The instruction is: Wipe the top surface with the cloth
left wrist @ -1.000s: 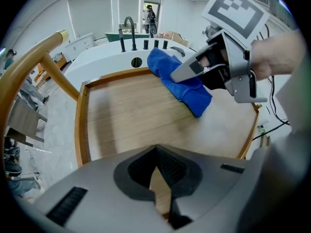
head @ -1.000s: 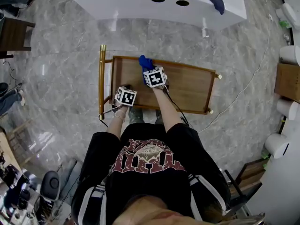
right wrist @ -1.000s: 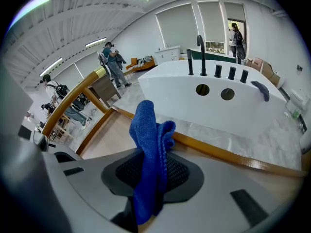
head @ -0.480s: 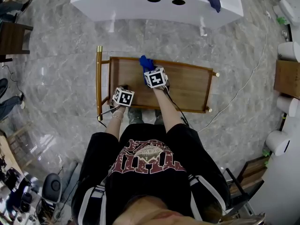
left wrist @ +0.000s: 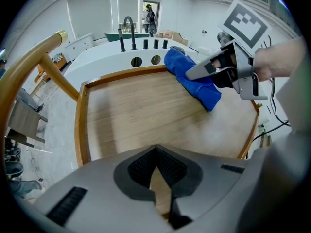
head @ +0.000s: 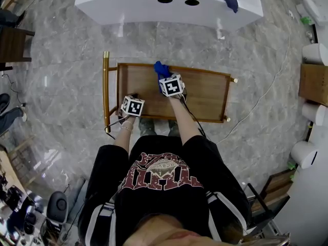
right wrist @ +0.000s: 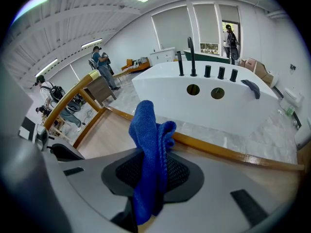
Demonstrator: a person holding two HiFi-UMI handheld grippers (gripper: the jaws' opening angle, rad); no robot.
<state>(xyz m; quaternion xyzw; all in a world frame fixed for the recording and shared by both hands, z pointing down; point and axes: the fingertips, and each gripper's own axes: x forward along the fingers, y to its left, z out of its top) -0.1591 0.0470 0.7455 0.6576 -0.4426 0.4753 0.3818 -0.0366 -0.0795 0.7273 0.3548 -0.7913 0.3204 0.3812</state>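
The cloth [head: 161, 67] is clamped in the right gripper [head: 164, 76] at the far rim of the surface [head: 205, 96], left of centre, so most bare wood lies rightward; the left gripper [head: 134, 96], jaws together, sits near-left.

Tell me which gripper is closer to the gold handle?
Left. The left gripper sits near the gold handle; the right gripper holds the blue cloth farther along the cart top.
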